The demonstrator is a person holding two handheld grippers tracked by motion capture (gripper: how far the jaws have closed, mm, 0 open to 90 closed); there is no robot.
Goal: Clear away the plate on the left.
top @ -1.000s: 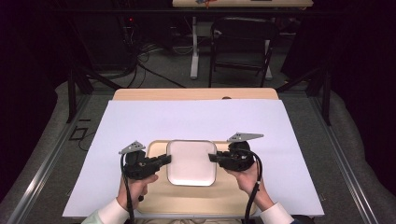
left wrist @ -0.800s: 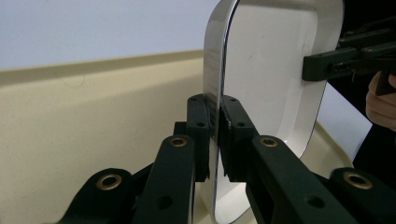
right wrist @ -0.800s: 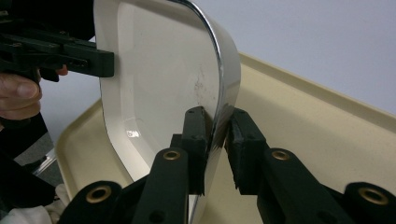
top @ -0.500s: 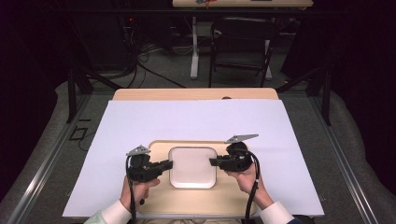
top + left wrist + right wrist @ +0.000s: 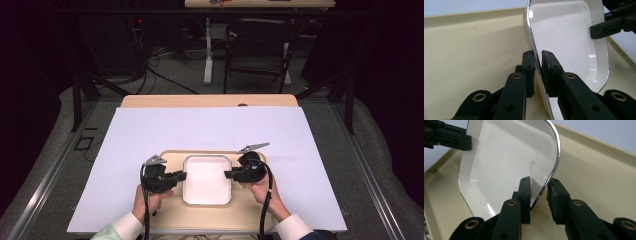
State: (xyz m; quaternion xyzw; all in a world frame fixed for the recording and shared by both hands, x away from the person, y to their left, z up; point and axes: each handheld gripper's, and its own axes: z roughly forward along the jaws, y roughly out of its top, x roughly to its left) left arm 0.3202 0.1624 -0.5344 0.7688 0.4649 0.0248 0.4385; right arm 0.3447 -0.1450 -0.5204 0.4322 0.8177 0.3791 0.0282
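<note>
Black jaws of the left gripper sit on both sides of the thin rim of a white dish, and they have just opened a little — the rim is between them, with the pads very close to it or just touching. The right gripper is the same way on the other side of the dish: one pad is near the inside of the rim, the other stands a bit off the outside, so a small gap shows. Its jaws have just opened a little too, with the rim between them. From the high view, the left gripper and the right gripper point at each other across the white dish. The dish seems to rest flat in the middle of a tan tray, and the tray lies on a big white sheet on the table. I think the step is letting go of the dish now that it is down on the tray. To do it well, both hands should open at the same time and open enough to clear the rim. Then they should pull straight back — away from each other — and not lift first. If one pad drags on the rim, the dish could tip or slide on the smooth tray.
</note>
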